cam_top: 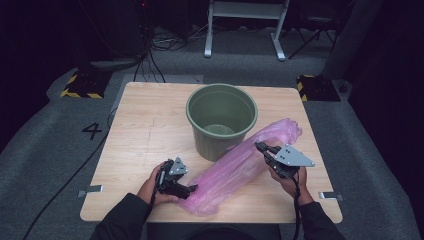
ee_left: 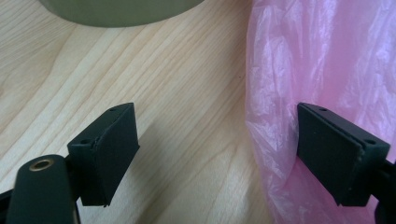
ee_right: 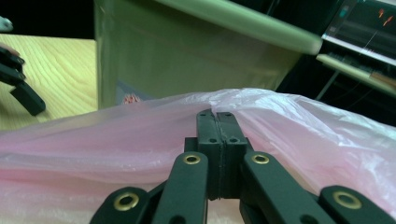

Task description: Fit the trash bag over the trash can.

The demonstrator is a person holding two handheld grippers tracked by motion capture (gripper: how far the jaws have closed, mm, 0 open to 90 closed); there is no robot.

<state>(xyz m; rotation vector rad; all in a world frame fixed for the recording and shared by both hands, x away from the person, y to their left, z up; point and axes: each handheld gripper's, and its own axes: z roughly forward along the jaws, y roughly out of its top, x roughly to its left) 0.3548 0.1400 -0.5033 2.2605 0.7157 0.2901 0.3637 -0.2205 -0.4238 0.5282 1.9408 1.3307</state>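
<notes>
Table (cam_top: 150,125): pink bag (cam_top: 240,162) in R gripper (cam_top: 261,147)

Counting it off now: one green plastic bucket (cam_top: 222,121) standing on the bench, and one pink plastic bag (cam_top: 240,165) stretched out beside it. One wooden bench (cam_top: 145,130) carries both. Two hand-held grippers are in play, the left hand-held gripper (cam_top: 192,189) and the right hand-held gripper (cam_top: 259,146), one per hand, so two hands as well, each with two black jaws. Two metal brackets stick out from the bench's near edge, one at each side (cam_top: 90,190). On the floor, one painted number four (cam_top: 92,130) and two yellow-and-black striped blocks (cam_top: 80,85).
</notes>
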